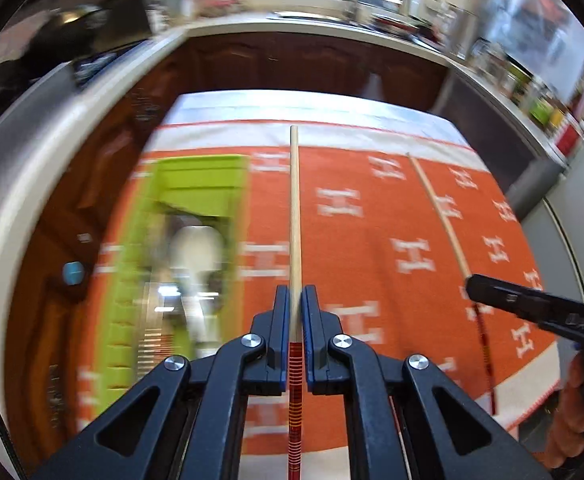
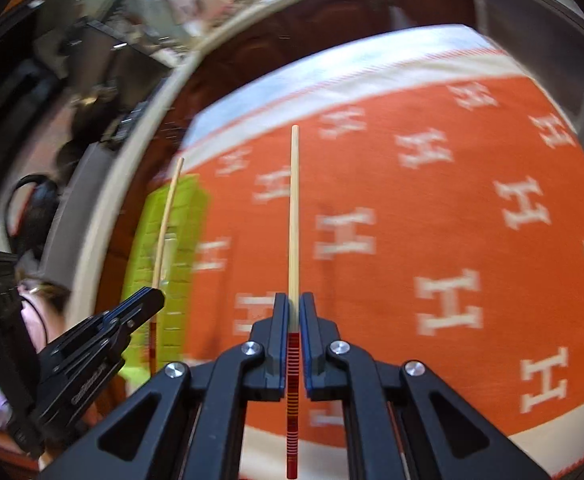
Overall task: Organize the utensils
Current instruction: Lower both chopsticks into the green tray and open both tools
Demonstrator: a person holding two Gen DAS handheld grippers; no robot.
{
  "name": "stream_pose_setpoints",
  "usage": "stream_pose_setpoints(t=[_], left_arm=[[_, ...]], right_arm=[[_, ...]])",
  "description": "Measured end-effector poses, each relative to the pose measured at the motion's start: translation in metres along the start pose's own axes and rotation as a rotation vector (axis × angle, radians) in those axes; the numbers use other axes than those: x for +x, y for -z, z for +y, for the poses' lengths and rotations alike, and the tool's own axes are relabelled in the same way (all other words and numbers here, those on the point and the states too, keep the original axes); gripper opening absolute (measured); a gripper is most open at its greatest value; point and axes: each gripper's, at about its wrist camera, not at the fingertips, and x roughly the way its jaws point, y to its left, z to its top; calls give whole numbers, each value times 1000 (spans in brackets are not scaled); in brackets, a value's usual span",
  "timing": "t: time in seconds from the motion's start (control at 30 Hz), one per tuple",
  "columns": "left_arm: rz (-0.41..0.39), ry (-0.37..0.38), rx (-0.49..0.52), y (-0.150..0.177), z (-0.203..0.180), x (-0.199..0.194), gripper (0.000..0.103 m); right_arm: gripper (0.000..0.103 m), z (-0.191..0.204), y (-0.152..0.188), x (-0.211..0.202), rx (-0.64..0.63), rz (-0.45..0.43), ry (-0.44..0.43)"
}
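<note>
Two chopsticks are up off the orange tabletop [image 1: 371,208]: my left hand-held gripper [image 1: 295,300] clamps one chopstick [image 1: 294,208], my right hand-held gripper [image 2: 293,308] the other chopstick [image 2: 293,208]. Next, I judge: green organizer tray [image 1: 200,176], frame left.

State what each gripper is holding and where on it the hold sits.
The left gripper is shut on one chopstick, the right gripper on another chopstick. Each hold sits on the bare wood just above the red banded handle end.
</note>
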Motion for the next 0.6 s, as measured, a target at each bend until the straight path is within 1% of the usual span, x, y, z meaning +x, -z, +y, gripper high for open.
stream_pose_setpoints(t=[0.03,0.1,0.23,0.3,0.37,0.47,0.6], left_arm=[[-8,-28,-19,-2,17,-5,4],[-17,-71,-37,-4,38,-8,4],[-8,-126,-31,-6,70,-5,4],[-4,-134,-26,-7,77,-1,4],[14,-127,-28,-7,81,6,4],[37,-120,-36,-4,90,15,4],[53,-103,-43,-3,92,26,4]], right_arm=[[5,14,-2,3,-15,10,-29],[5,44,-7,12,-41,33,-82],[5,82,-14,36,-68,54,-109],[6,100,-17,56,-59,83,-120],[6,111,-16,71,-39,105,-127],[6,118,-15,90,-3,120,-121],[7,120,-15,107,32,137,-116]])
